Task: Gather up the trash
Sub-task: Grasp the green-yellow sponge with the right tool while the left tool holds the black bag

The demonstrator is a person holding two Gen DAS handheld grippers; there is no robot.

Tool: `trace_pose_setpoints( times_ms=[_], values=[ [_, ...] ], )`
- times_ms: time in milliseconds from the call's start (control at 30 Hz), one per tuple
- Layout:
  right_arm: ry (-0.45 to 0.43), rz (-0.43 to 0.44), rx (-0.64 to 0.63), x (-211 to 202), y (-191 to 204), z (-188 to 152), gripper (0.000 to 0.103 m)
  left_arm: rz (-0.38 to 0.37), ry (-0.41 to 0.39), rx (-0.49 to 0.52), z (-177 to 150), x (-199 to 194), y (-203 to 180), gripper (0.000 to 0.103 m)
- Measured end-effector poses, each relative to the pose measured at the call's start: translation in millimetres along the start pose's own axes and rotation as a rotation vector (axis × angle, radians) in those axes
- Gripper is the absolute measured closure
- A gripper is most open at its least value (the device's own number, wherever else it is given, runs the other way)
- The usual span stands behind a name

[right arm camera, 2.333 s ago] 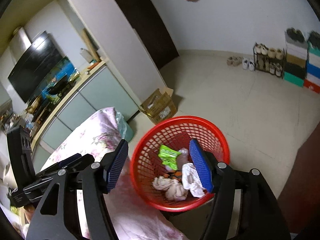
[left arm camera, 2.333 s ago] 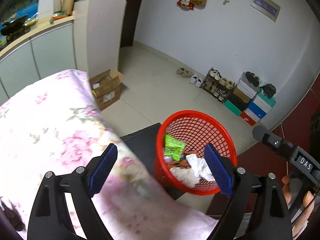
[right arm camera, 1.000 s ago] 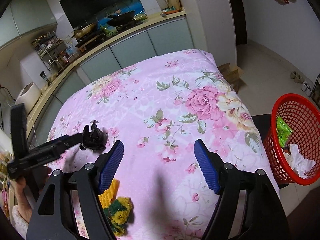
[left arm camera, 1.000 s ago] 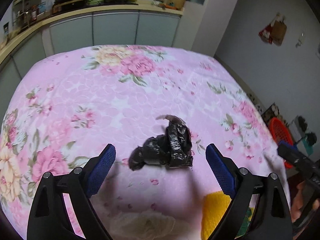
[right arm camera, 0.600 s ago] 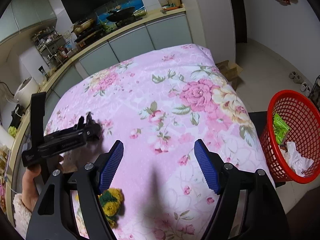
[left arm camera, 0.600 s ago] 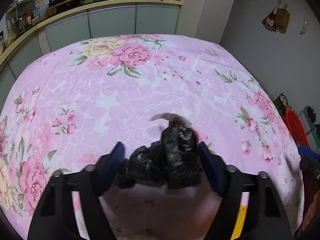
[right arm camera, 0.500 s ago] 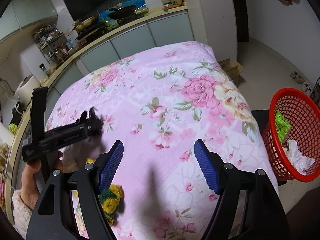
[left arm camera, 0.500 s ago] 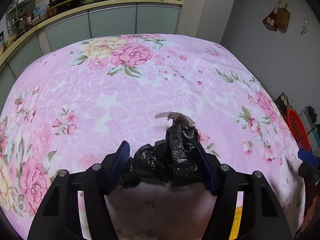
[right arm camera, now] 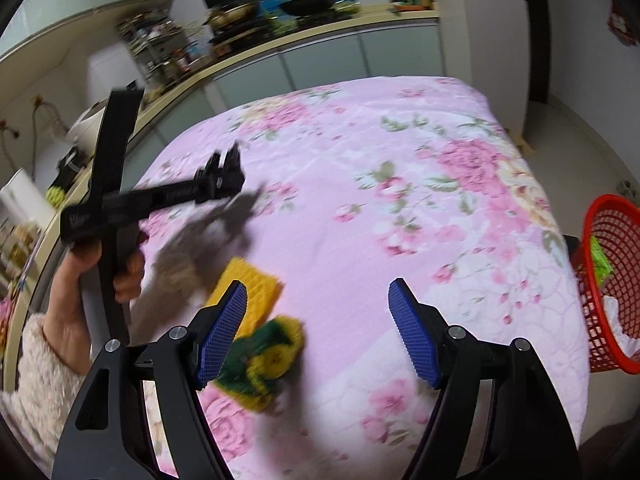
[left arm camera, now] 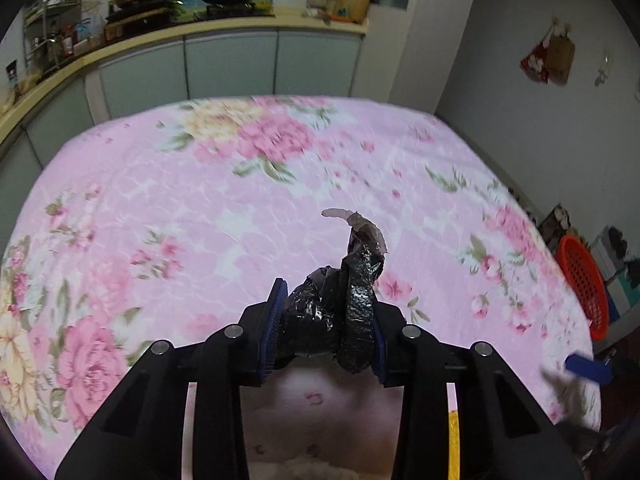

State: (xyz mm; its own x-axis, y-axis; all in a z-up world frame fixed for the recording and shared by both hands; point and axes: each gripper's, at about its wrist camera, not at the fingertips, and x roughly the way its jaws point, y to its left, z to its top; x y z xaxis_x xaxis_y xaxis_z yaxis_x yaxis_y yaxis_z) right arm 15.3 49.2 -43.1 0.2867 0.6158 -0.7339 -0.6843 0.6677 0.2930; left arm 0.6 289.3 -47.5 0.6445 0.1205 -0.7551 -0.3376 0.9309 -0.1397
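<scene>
My left gripper (left arm camera: 326,328) is shut on a crumpled black plastic bag (left arm camera: 336,308) and holds it just above the pink floral cloth (left arm camera: 240,208). In the right wrist view the left gripper (right arm camera: 224,168) shows at the left, lifted, with its shadow on the cloth. My right gripper (right arm camera: 318,332) is open and empty above the cloth. A yellow and green scrubbing sponge (right arm camera: 260,320) lies under its left finger. The red mesh trash basket (right arm camera: 608,284) stands on the floor at the right with wrappers and tissue in it; it also shows in the left wrist view (left arm camera: 584,284).
A kitchen counter (right arm camera: 304,32) with pots and jars runs behind the table over grey cabinets (left arm camera: 232,68). A wall (left arm camera: 540,100) rises to the right. The tiled floor (right arm camera: 580,140) lies past the table's right edge.
My left gripper has closed on the black bag and raised it off the cloth. My right gripper has moved left towards the sponge, still open.
</scene>
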Motion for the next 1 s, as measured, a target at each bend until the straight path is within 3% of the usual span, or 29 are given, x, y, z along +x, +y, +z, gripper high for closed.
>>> trace_pose_setpoints(
  times_ms=[133, 200, 367, 567, 733, 1000],
  values=[
    [0.053, 0.095, -0.064, 4, 18, -13, 0.032, 0.023, -0.033, -0.024, 2, -17, 9, 0.068],
    [0.079, 0.115, -0.112, 8, 30, -21, 0.027, 0.043, -0.05, -0.025, 1, -25, 12, 0.068],
    [0.101, 0.093, -0.204, 20, 50, -38, 0.026, 0.093, -0.074, -0.01, -7, -38, 13, 0.068],
    [0.099, 0.054, -0.189, 27, 44, -35, 0.026, 0.119, -0.079, -0.001, -15, -40, 9, 0.068],
    [0.123, 0.06, -0.165, 33, 34, -31, 0.043, 0.137, -0.082, 0.011, -18, -41, 5, 0.068],
    [0.114, 0.055, -0.163, 27, 31, -27, 0.049, 0.147, -0.09, 0.027, -21, -44, -3, 0.068]
  ],
)
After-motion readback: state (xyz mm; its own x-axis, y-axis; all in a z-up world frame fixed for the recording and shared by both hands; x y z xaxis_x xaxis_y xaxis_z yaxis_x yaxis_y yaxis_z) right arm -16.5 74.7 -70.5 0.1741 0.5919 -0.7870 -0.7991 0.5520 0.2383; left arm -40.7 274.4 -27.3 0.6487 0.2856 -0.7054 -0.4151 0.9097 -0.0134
